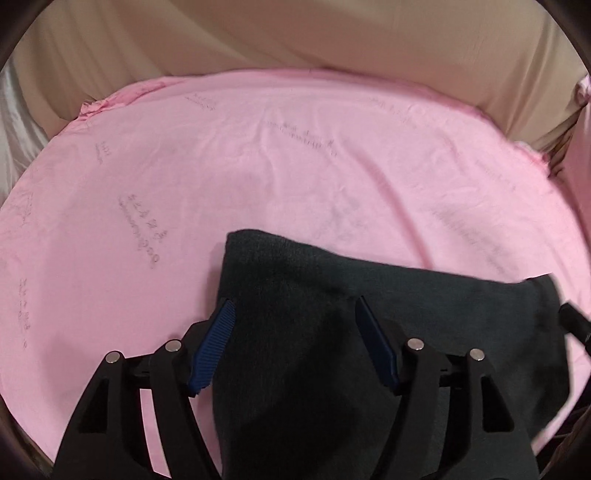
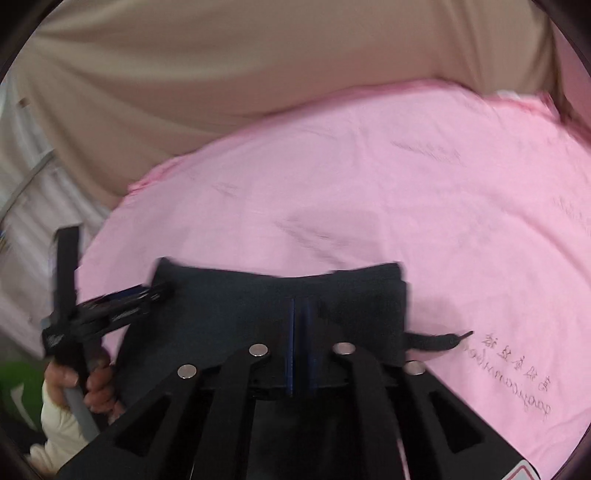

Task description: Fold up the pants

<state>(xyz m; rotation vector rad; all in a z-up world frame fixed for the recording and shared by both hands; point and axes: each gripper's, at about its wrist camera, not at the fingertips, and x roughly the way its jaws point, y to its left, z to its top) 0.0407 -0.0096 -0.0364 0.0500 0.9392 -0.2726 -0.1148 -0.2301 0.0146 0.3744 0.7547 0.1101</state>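
The right gripper (image 2: pixel 300 306) pinched the pants (image 2: pixel 258 295); the left gripper (image 1: pixel 293 314) stood spread. Final fold underway; next, release.

The pants (image 1: pixel 332 332) are showing a dark charcoal, nearly black, with a faint blue-grey cast and a fine knit texture, no print. The sheet (image 1: pixel 184 166) under them is showing plain pink, carrying scattered faint grey-brown script and small line drawings. The drape (image 1: pixel 295 33) behind is showing beige-tan, unpatterned. The left gripper (image 1: pixel 293 345) is showing black arms, ribbed dark blue pads (image 1: pixel 216 347) and silver pins. The right gripper (image 2: pixel 301 347) is showing the same black with dark blue pads. In the right view a hand (image 2: pixel 94 384) is showing beside a cream sleeve (image 2: pixel 59 432).
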